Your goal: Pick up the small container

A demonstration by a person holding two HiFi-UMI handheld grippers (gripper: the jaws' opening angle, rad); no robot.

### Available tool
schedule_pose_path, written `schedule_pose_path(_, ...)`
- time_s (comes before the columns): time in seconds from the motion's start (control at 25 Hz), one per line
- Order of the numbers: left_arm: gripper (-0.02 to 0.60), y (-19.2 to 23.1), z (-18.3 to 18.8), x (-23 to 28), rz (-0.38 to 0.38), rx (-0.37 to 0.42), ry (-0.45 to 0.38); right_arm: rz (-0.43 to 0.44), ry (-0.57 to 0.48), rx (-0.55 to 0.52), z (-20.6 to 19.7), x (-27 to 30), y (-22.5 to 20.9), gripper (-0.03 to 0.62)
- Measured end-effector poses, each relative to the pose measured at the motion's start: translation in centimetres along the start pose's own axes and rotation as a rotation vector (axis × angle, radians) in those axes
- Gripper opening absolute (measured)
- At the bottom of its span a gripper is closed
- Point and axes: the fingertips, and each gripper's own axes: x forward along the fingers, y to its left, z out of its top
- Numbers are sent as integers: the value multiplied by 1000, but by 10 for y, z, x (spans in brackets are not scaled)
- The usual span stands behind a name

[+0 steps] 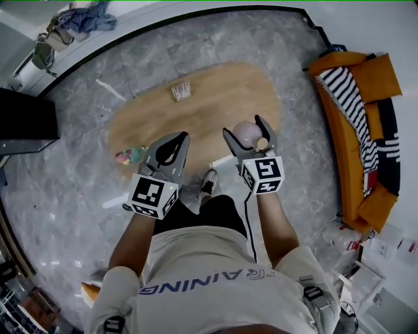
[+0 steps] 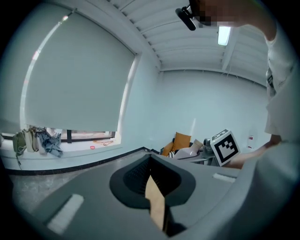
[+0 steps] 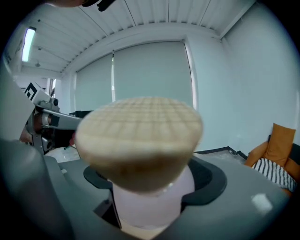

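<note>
The small container is a pale pink jar with a cork stopper. My right gripper is shut on it and holds it in the air above the near edge of the wooden table. In the right gripper view the cork stopper fills the middle, and the pink body sits clamped between the jaws of the right gripper. My left gripper hangs to the left at about the same height, jaws together and holding nothing. In its own view the left gripper is shut.
A small packet lies on the oval table's far side. A colourful object sits at the table's left end beside the left gripper. An orange sofa with a striped cushion stands on the right. Clothes lie on the far sill.
</note>
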Motion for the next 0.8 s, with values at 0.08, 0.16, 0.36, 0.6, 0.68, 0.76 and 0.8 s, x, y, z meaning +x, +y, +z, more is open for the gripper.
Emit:
schedule_pose_path(0.08, 0, 1, 20, -15, 11, 8, -34, 5, -31, -3, 26, -15, 9, 428)
schedule_pose_path(0.16, 0, 1, 37, -31, 25, 9, -60, 9, -58, -4, 50, -33, 17, 428)
schedule_pose_path(0.36, 0, 5, 83, -67, 45, 17, -139, 31, -141, -38, 116, -70, 43, 428)
schedule_pose_path(0.6, 0, -8, 112, -89, 24, 34, -197, 56, -237, -47, 167, -102, 64, 430)
schedule_pose_path(0.68, 0, -11, 117, -94, 14, 42, -207, 47, -245, -49, 172, -106, 68, 431)
schedule_pose_path(0.76, 0, -13, 121, -96, 6, 46, -214, 41, -249, -52, 174, -108, 71, 431)
schedule_pose_path(0.8, 0, -14, 122, -96, 2, 49, -218, 41, -252, -51, 174, -109, 72, 431)
